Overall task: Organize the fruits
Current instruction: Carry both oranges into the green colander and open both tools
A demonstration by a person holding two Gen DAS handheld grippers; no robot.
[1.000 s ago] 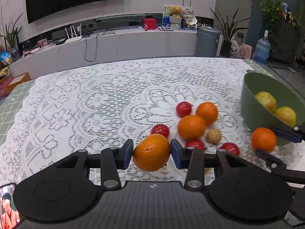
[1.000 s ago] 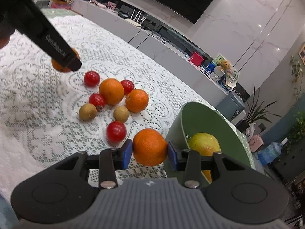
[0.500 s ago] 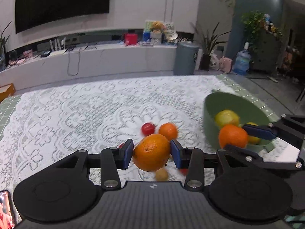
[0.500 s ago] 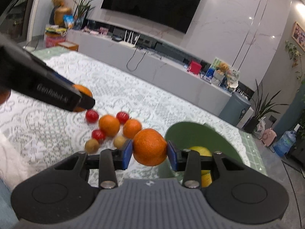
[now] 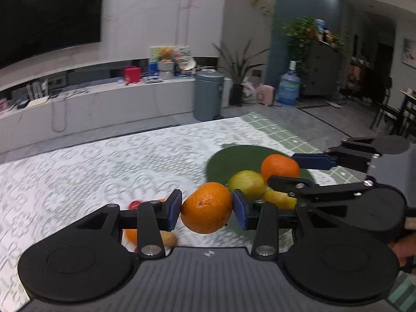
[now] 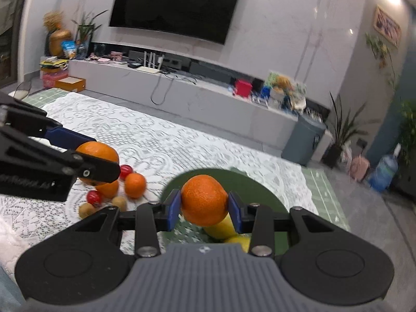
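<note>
While each orange sits between blue pads, left gripper (image 5: 206,209) pinches one (image 5: 206,208); right gripper (image 6: 204,209) pinches another (image 6: 204,200).

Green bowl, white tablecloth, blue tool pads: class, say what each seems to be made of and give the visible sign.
Bowl: probably plastic or glazed ceramic; smooth, even matte green, too blurred to settle.
Tablecloth: lace-like fabric; openwork floral pattern, green check showing beyond its edge.
Pads on the left tool: likely rubber or soft plastic; dull blue blocks pressing an orange.
</note>
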